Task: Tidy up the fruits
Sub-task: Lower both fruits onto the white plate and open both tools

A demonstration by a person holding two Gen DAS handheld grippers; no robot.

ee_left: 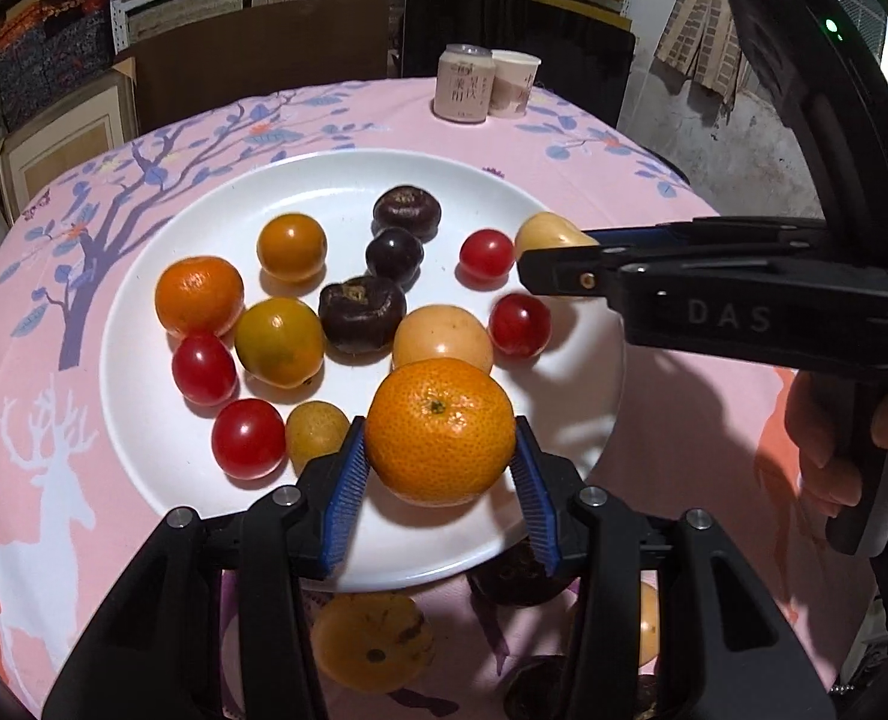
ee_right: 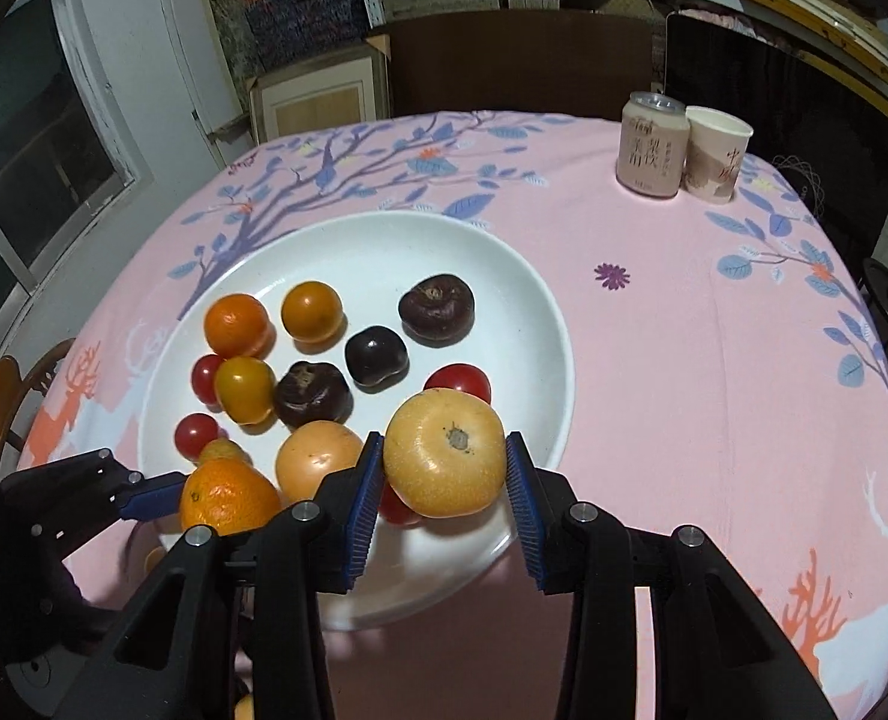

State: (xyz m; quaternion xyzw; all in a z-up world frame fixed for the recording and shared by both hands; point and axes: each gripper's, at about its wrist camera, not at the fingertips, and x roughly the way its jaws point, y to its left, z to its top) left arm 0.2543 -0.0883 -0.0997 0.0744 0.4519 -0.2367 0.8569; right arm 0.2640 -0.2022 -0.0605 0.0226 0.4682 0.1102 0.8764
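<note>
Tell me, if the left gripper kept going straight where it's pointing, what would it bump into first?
Probably the white plate. The left gripper tilts down over the plate's near side, its fingers shut on a mandarin. The pale yellow fruit lies just ahead, so it might touch that first; depth is hard to judge.

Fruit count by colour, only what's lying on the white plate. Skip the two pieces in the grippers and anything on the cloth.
red cherry tomatoes: 4
dark brown fruits: 3
orange-to-yellow fruits: 5
Total on the plate: 12
</note>
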